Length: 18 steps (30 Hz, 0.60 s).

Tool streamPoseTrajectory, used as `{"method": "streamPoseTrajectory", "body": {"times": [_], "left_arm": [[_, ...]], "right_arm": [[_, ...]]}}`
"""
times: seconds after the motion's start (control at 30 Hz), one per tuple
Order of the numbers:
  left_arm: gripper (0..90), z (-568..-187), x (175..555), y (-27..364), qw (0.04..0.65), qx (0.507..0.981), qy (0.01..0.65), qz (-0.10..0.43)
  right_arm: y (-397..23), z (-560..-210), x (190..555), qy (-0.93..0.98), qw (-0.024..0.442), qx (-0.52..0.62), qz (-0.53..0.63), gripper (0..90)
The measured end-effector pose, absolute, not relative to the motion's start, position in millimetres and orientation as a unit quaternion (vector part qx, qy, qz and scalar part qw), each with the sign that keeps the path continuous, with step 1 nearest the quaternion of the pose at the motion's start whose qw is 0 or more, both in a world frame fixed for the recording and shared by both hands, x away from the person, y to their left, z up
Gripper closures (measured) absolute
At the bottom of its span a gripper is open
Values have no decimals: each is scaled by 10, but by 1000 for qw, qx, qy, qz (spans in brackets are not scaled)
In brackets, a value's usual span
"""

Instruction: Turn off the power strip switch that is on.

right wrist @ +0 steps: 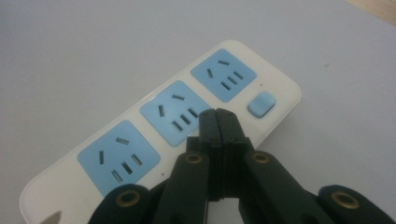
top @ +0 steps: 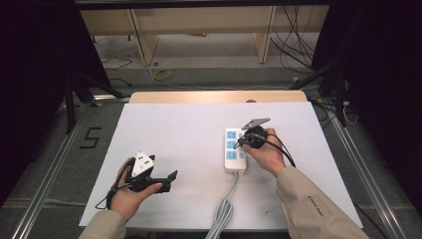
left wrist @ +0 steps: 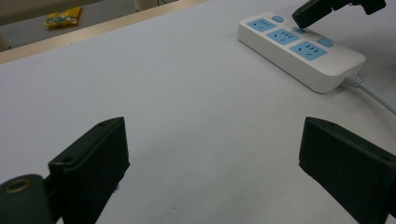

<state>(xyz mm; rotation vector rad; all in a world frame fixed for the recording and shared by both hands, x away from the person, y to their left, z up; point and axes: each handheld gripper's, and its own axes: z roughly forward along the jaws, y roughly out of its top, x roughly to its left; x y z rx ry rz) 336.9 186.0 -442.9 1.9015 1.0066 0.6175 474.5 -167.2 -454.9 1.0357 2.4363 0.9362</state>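
One white sheet (top: 174, 134) over wooden table (top: 199, 96)

High view: above the person's side, looking forward and down on the table (top: 164, 129).
Left gripper view: low, looking across it.
Right gripper view: close over the power strip (right wrist: 280, 100).
Shared: power strip.

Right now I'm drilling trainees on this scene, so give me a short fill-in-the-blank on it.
1. The power strip has ___ blue sockets.
2. The right gripper has its jaws ___.
3. The left gripper has its jaws ___.
4. The right gripper's tip sits at the strip's ___ switch.

Missing words: three; shut; open; middle
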Motion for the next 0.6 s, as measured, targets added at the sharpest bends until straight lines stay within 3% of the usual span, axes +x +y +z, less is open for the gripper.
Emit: {"method": "streamPoseTrajectory", "body": {"times": [0.6], "left_arm": [[77,-4429,3368,1860,436,765,404,248]], "right_arm": [[-1651,-4557,4770,857,152,374,321,900]]}}
